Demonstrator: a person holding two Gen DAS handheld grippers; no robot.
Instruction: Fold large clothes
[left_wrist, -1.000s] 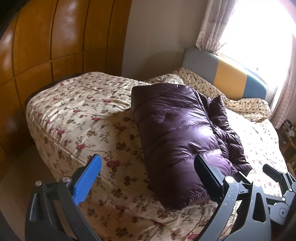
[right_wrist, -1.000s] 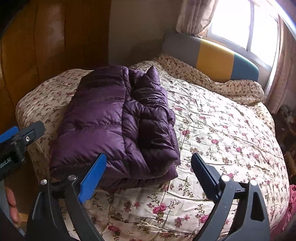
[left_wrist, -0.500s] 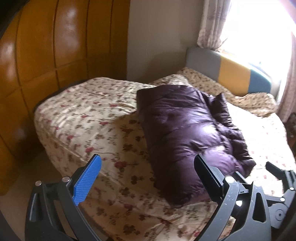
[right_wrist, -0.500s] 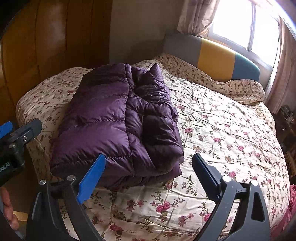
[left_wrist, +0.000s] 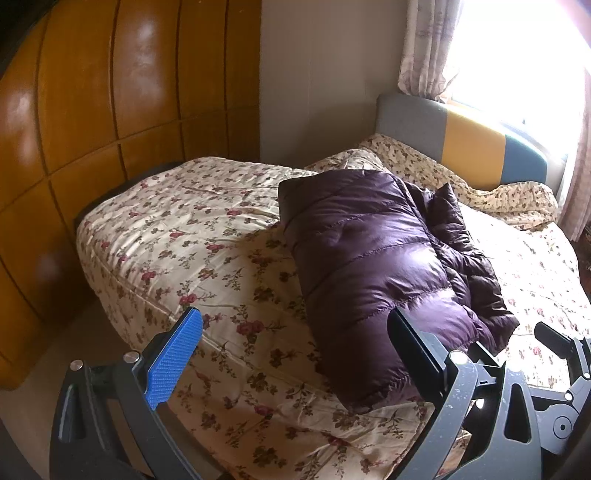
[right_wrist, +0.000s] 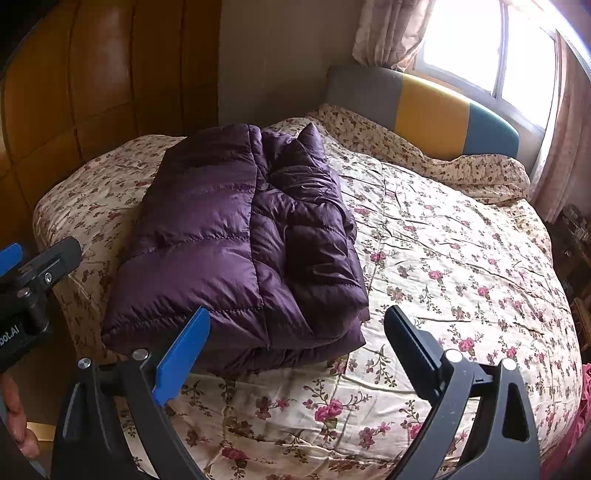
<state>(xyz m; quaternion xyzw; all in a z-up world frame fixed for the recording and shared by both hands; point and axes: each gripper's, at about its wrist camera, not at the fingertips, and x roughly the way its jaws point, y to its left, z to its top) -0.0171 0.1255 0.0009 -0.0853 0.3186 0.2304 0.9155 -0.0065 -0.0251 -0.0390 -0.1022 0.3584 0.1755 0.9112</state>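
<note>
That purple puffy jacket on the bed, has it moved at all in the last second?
No. The purple jacket lies folded on the same spot of the floral bedspread, below the headboard; only the cameras drew back.

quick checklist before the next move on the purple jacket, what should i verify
1. Purple jacket folded into a compact bundle: ok.
2. Jacket fully supported on the bed: ok, though it lies near the edge.
3. Left hand-held gripper open and empty: ok.
4. Right hand-held gripper open and empty: ok.
5. Both grippers clear of the fabric: ok.
6. Layers underneath lying even: cannot tell, hidden.
</note>
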